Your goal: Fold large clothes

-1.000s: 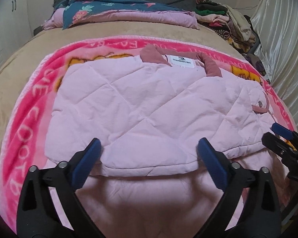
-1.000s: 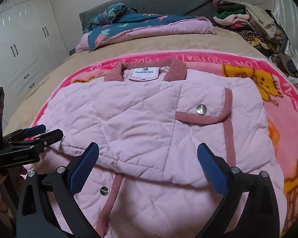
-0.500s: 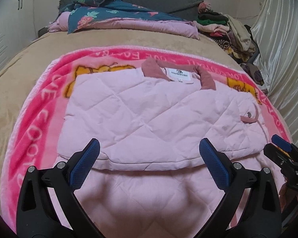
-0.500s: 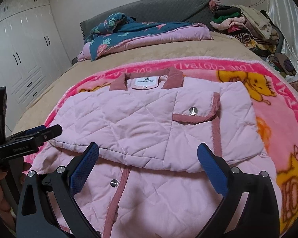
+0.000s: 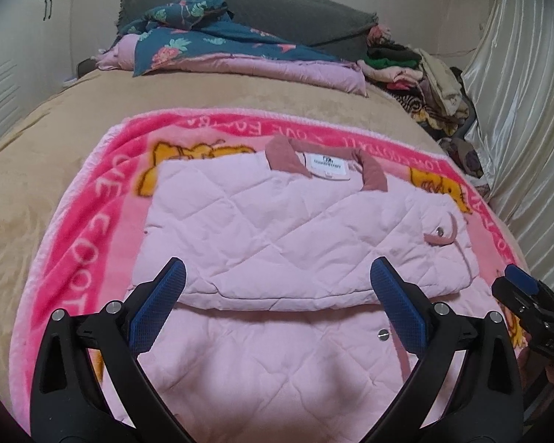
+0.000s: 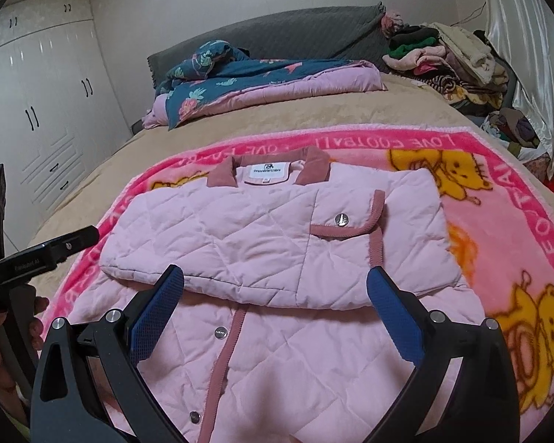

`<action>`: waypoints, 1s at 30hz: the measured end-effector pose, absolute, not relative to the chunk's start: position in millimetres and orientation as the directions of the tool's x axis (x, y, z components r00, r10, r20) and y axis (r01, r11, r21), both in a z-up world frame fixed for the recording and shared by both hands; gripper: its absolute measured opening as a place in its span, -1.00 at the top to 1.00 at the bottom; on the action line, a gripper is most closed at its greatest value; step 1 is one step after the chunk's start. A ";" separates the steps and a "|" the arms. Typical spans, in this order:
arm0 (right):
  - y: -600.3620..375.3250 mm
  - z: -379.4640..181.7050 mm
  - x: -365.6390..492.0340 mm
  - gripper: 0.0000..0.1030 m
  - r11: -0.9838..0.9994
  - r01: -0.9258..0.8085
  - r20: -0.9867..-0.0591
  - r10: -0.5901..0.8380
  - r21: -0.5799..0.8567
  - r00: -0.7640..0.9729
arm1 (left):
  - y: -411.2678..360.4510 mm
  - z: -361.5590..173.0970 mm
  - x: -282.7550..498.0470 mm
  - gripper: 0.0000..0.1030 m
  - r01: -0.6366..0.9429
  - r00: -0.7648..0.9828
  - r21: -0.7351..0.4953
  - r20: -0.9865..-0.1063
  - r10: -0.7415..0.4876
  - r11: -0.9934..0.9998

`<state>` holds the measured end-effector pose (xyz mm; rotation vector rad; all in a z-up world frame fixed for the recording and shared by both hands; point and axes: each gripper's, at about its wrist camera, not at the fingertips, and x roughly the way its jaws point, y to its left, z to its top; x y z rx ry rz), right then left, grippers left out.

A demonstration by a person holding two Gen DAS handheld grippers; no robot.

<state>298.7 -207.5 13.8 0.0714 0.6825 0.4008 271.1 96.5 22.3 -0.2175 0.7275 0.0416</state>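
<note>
Left wrist view: both grippers' fingers apart, drawn farther back from the jacket [image 5: 277,229].

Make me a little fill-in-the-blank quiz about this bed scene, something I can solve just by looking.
1. The quilted jacket is coloured ____.
2. The jacket lies on a pink ____ printed with yellow bears.
3. Both tongs, left and right, stand ____, holding nothing.
4. The jacket's white label sits between its ____ flaps.

Missing: pink; blanket; open; collar

Pink quilted jacket [image 5: 277,229] flat on bed, front up, collar far end. Sides folded in across chest, forming rectangular upper panel; lower half spread out near cameras. Dusty-rose trim, metal snaps.
</note>
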 end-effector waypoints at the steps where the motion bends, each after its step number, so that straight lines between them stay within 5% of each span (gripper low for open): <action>1: -208.5 16.3 297.0 -0.92 0.921 -0.336 -0.596 0.383 0.195 0.706 | 96.6 24.3 269.2 -0.82 -0.112 0.752 -0.183 -0.659 -0.038 0.977; 30: -249.7 60.5 214.4 -0.92 0.932 -0.308 -0.539 0.363 0.193 0.760 | 62.7 62.5 180.7 -0.82 -0.069 0.831 -0.167 -0.555 -0.036 0.984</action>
